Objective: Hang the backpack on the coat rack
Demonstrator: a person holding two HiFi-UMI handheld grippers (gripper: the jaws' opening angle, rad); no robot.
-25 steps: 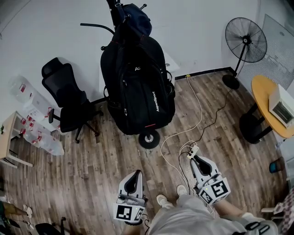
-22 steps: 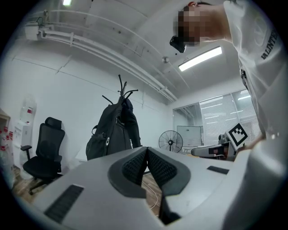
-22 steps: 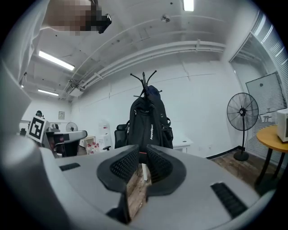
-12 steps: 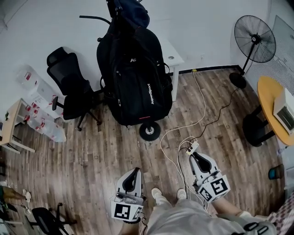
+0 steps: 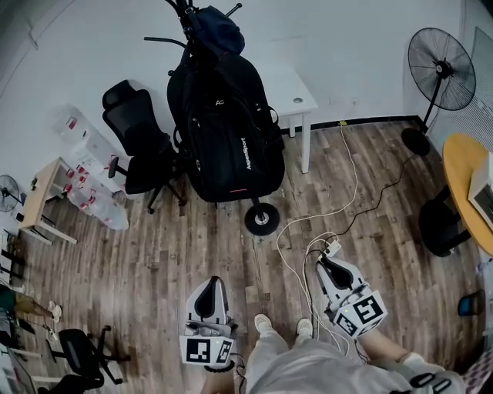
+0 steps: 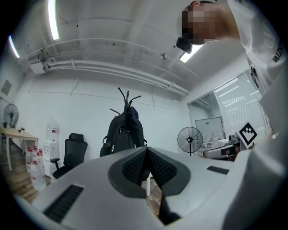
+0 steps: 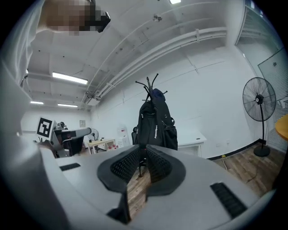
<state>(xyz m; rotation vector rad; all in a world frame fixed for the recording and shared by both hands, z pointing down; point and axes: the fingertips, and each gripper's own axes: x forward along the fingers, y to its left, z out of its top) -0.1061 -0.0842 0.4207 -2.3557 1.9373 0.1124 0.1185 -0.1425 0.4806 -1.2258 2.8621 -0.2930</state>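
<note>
A large black backpack hangs upright on the black coat rack by the far wall, above the rack's round base. Both gripper views show the backpack straight ahead at a distance, under the rack's prongs. My left gripper is shut and empty, well short of the backpack. My right gripper has just been closing; a narrow gap remains between its pads and nothing is in it.
A black office chair stands left of the rack, a white table right of it. White cables and a power strip lie on the wood floor near my right gripper. A standing fan and a round yellow table are at right.
Both grippers have drawn back from the rack, the left one more so. The backpack still hangs in place and now looks farther off.
</note>
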